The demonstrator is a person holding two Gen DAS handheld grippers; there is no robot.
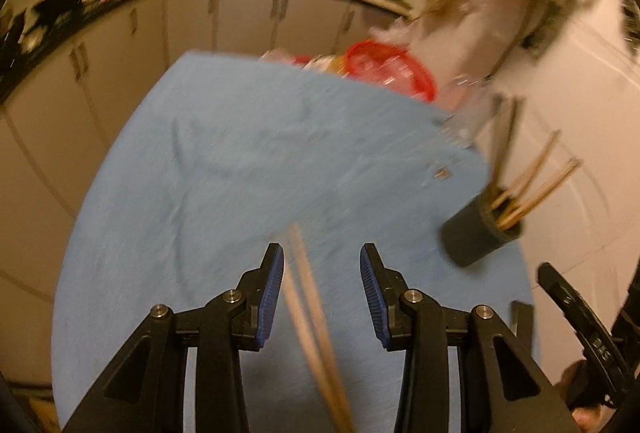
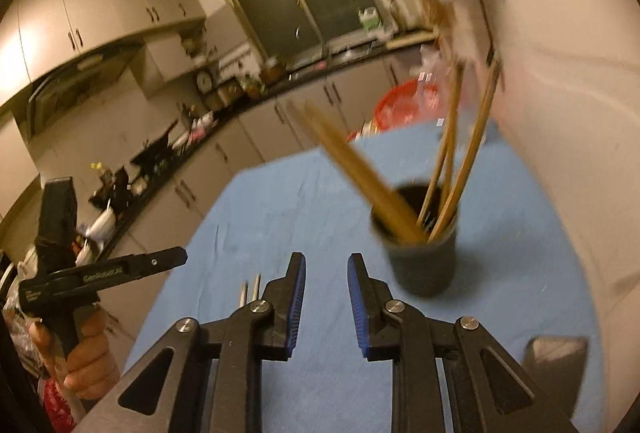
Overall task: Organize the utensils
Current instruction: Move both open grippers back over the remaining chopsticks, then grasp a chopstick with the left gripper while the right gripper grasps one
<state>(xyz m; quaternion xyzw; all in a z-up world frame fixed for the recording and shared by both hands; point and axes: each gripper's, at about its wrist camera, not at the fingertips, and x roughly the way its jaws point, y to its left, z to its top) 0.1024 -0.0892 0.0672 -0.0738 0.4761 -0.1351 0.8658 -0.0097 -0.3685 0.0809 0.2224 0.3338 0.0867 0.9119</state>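
Legibly, white lettering on the side of the left gripper (image 2: 160, 259) can be made out in the right wrist view; it appears to read "GenRobot.ai", though blur makes this uncertain. A hand (image 2: 86, 357) wraps that gripper's black handle beside the left edge of the table (image 1: 224, 161), which is covered in blue cloth.

Left wrist view: the left gripper (image 1: 322, 265) points steeply down at the cloth. Its blue pads (image 1: 274, 297) stand moderately apart, touching nothing. A pair of wooden chopsticks (image 1: 308, 297) lies on the cloth below the gap, running toward the near edge.

Right wrist view: the right gripper (image 2: 326, 273) tilts down toward the cloth with a narrow gap between its pads, pressing on nothing. Two metal prongs (image 2: 250, 287) show just left of its left finger.

A dark cup (image 2: 424, 261) stands upright near the right edge of the table. It holds several wooden chopsticks (image 2: 448, 169) that lean outward. A red basket (image 1: 390, 71) sits at the far edge.
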